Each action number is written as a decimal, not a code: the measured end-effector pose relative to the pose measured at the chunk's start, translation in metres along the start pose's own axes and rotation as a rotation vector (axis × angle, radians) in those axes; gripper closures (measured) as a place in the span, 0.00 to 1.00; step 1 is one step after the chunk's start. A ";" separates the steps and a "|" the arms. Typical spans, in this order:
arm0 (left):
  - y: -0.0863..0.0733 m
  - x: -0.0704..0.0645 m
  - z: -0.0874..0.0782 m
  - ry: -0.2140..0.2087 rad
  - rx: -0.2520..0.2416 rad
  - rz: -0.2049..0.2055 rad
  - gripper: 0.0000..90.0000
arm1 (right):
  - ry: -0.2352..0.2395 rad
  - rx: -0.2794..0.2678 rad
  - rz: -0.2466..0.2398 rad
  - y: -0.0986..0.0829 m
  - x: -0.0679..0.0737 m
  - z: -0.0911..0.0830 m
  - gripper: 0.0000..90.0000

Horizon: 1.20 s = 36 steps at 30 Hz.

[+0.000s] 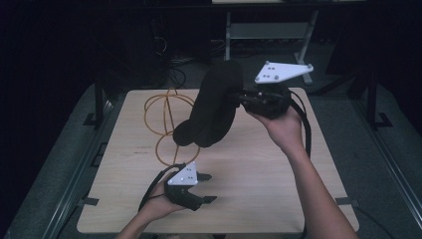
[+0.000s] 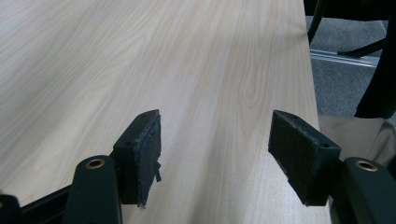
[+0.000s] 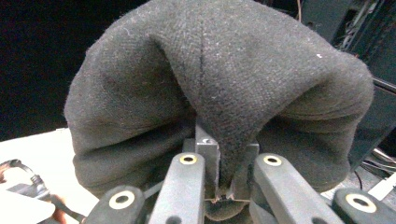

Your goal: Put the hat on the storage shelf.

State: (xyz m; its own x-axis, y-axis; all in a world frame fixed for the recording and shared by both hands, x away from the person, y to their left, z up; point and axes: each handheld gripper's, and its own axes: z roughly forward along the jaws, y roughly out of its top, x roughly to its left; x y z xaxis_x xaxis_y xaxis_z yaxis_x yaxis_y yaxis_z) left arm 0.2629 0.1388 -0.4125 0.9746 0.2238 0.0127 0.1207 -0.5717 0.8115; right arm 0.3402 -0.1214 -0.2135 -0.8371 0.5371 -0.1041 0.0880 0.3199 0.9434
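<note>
The right gripper [image 1: 245, 98] pinches a fold of the black wool hat [image 1: 211, 107], held above the table [image 1: 278, 169] near an orange wire stand [image 1: 166, 124]. Soft, light and floppy, the hat sags from the pinch, so its thicker brim likely suits gripping best. The left gripper [image 2: 215, 154] hovers low, jaws wide and empty.

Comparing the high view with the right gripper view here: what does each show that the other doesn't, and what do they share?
High view alone: the orange wire stand on the table, and the left claw open, low over the wood. Right gripper view alone: a close look at the fold of cloth pinched between the right claw's jaws, with the weave and a seam visible. Both: the black hat, held up by the right claw above the table.
</note>
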 end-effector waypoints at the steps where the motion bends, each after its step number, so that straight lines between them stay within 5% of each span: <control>1: 0.000 0.000 0.000 -0.002 0.003 0.006 0.38 | 0.003 0.007 -0.006 0.004 -0.001 0.004 0.95; 19: -0.005 0.006 0.006 -0.017 0.008 0.001 0.38 | 0.099 0.128 -0.075 0.065 -0.001 0.092 0.94; 36: -0.004 0.001 0.010 -0.021 0.008 0.015 0.38 | 0.185 0.200 -0.014 0.067 -0.003 0.170 0.93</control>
State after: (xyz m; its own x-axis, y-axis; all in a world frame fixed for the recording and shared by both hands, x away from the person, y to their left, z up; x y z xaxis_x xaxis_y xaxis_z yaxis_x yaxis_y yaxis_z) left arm 0.2650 0.1331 -0.4219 0.9800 0.1988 0.0129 0.1073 -0.5813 0.8066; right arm 0.4403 0.0314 -0.2032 -0.9216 0.3860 -0.0402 0.1651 0.4837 0.8595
